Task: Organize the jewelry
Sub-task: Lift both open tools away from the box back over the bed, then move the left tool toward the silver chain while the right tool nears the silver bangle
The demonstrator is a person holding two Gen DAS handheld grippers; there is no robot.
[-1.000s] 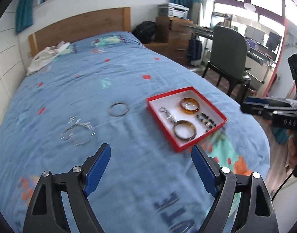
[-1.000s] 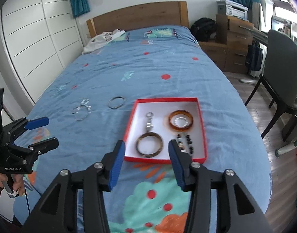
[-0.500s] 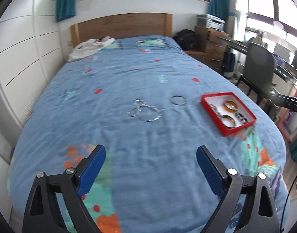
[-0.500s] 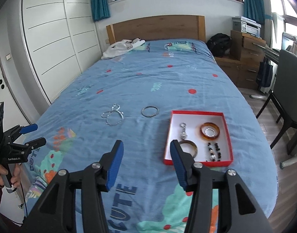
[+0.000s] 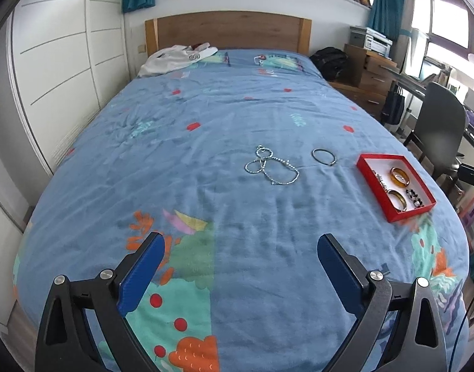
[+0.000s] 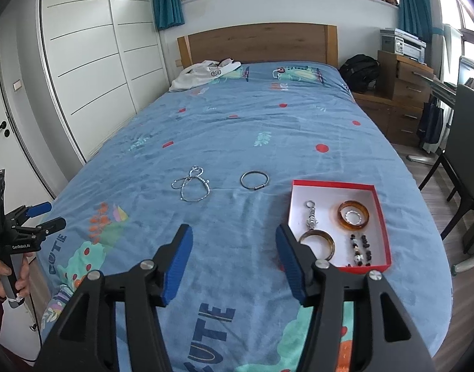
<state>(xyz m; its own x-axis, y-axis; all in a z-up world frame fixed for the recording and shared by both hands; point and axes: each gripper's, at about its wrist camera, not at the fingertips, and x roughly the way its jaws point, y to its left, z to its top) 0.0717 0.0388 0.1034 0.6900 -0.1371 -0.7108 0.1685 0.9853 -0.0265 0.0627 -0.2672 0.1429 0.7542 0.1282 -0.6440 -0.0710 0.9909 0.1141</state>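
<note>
Both grippers, left (image 5: 240,262) and right (image 6: 233,257), just widening, hold nothing. Fetching step: chain (image 5: 272,167) at twelve o'clock, then box (image 5: 374,181) at two.

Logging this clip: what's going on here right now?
A person holds a claw in each hand over a bed, tidying jewelry. Both the left claw and the right claw are open and empty. A red tray already holds bangles and beads; a silver chain and a metal ring lie loose on the cover.

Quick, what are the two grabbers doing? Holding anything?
Left gripper: open, holding nothing, jaws just widened.
Right gripper: open, holding nothing, jaws just widened.
</note>
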